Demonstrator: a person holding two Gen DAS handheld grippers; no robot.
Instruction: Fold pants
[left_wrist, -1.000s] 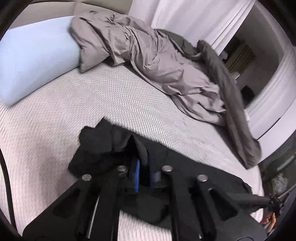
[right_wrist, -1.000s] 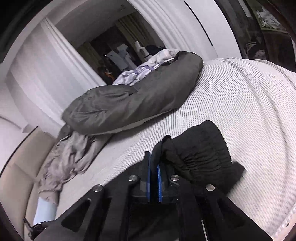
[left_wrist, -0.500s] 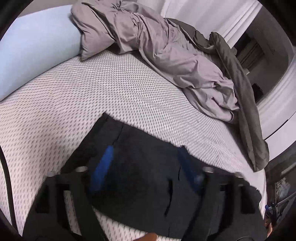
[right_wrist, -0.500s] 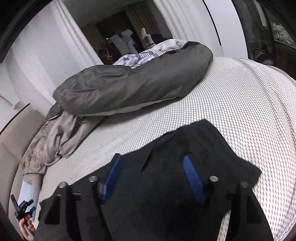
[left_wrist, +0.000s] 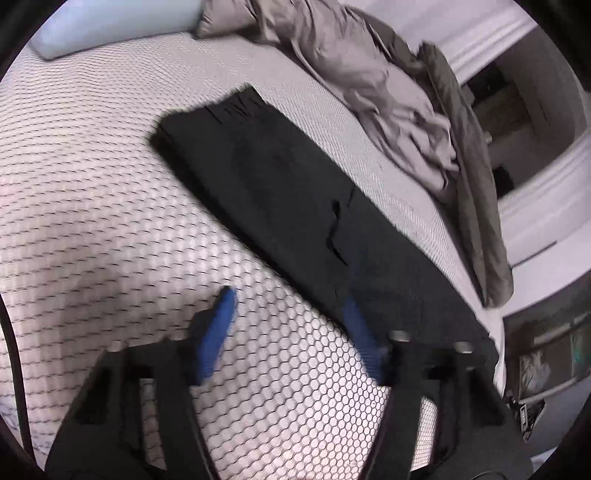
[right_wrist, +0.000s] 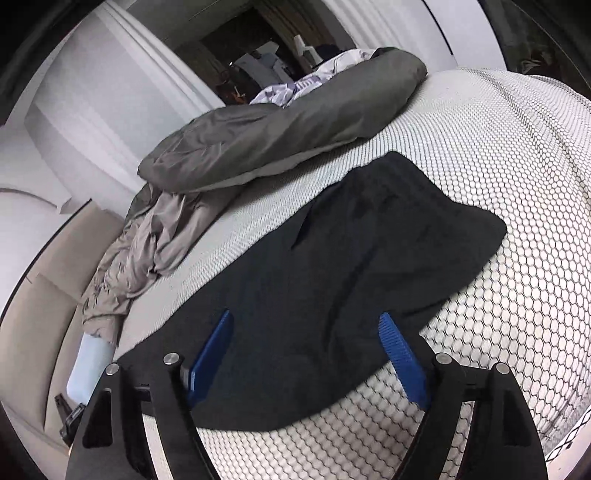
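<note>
Pants (left_wrist: 280, 184) flat on mattress (left_wrist: 92, 184) | left tool (left_wrist: 291, 325) closing, empty | right tool (right_wrist: 306, 343) opening, empty

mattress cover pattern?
White with a dark honeycomb mesh print, on the mattress cover; clearest in the right wrist view.

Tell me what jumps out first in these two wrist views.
The black pants lie flat in a long strip across the white honeycomb-patterned mattress. A rumpled grey duvet is heaped along the far edge. Both grippers' blue pads stand apart, gripping no cloth.
</note>
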